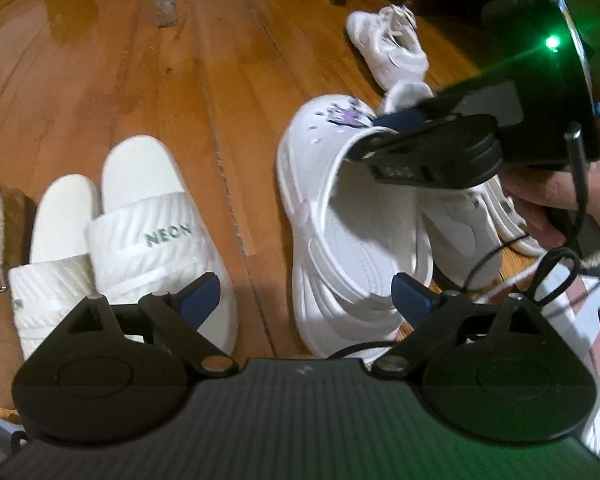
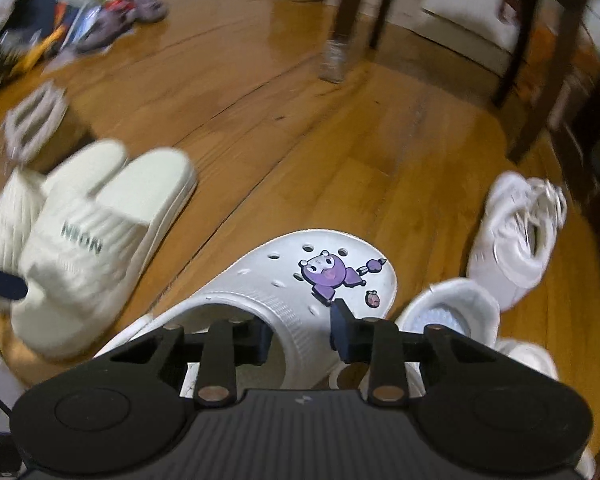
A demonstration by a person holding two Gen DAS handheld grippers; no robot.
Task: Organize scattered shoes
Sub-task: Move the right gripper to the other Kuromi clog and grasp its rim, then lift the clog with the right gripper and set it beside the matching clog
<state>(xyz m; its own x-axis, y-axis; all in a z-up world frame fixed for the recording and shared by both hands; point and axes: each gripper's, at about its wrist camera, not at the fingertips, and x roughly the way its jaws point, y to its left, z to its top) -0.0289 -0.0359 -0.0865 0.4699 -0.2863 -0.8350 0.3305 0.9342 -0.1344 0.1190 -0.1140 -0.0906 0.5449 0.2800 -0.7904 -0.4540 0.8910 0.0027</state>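
Shiny wood floor [image 1: 180, 80] here, glossy orange-brown planks, with dark furniture legs [image 2: 340, 20] standing at the back and a messy pile of stuff [image 2: 60, 20] way off in the far corner in the right wrist view.

Shoes all over. A pair of cream slides [image 1: 160, 220] with "NEON" on the strap sits side by side on the left, touching each other. Just left of them is a brown fuzzy-lined slipper [image 1: 4, 216] with a buckle, only partly in frame. In the middle is the white clog [image 2: 300, 276], the one with a purple cartoon charm [image 2: 332, 276] on the toe. It looks tipped up on its side in the left wrist view. A white sneaker [image 1: 392, 44] lies farther back on its own, and another white sneaker [image 1: 460, 232] sits right beside the clog, partly hidden.

The right claw [image 2: 300, 336] is clamped on the clog's upper edge, one finger inside the opening and the other outside on top. From the left wrist camera you can see that same claw [image 1: 388, 136] reaching in from the right, with a hand [image 1: 560, 200] gripping its handle.

The left claw [image 1: 306, 300] is spread wide with nothing between its fingers, hovering low between the slides and the clog's heel end.
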